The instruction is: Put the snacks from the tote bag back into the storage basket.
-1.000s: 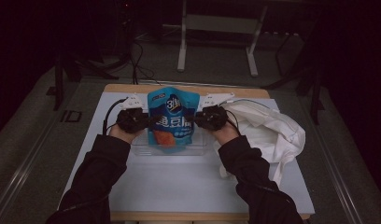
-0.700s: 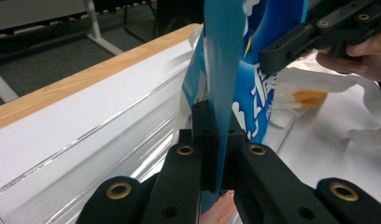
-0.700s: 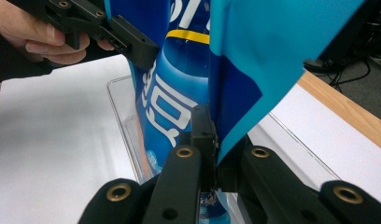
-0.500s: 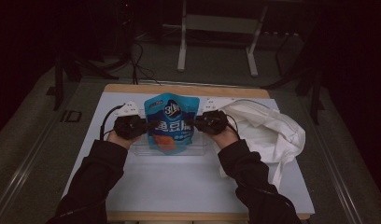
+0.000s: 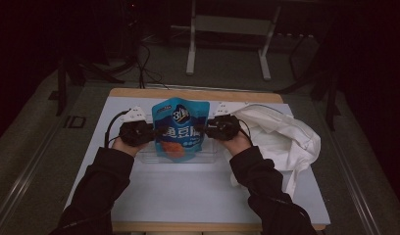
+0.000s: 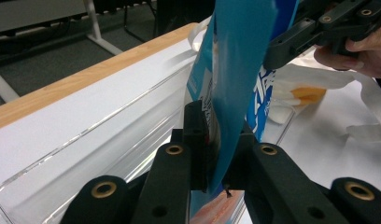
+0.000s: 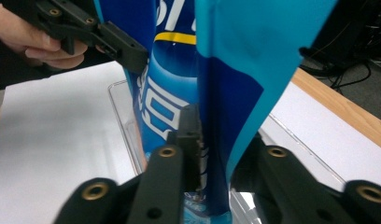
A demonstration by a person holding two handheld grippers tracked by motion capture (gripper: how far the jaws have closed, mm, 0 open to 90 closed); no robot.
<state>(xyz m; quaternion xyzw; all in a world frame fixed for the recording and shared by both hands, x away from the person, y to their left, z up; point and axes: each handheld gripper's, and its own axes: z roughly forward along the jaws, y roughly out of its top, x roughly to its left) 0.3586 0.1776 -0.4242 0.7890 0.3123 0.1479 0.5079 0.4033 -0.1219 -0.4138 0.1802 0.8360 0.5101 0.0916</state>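
Pinching the blue snack pouch (image 5: pixel 179 128) from both sides, the left gripper (image 5: pixel 154 132) and the right gripper (image 5: pixel 204 129) hold it upright between them. In the left gripper view the two black jaws are clamped on the pouch's (image 6: pixel 235 84) edge, with the film squeezed flat between them; in the right gripper view the jaws likewise close on the pouch's (image 7: pixel 235 93) other edge. The left hand (image 5: pixel 123 146) and the right hand (image 5: pixel 237 143) come in from the near side of the pouch, dark sleeves behind them.

The bottom of the pouch sits inside a clear plastic tray (image 5: pixel 208 156), whose transparent wall (image 6: pixel 100 140) runs along the left jaws. The tray rests on a white sheet (image 5: pixel 188 191) that covers most of the table (image 5: pixel 188 93); a bare wooden strip shows beyond the pouch. Just right of the pouch, past the right gripper, lies a crumpled white cloth bag (image 5: pixel 281 137), spreading toward the table's right edge.

Beyond the pouch the room is dark: grey floor (image 5: pixel 227 73), the legs of a metal stand (image 5: pixel 227 54), and loose black cables (image 5: pixel 139 63) trailing off to the far left.
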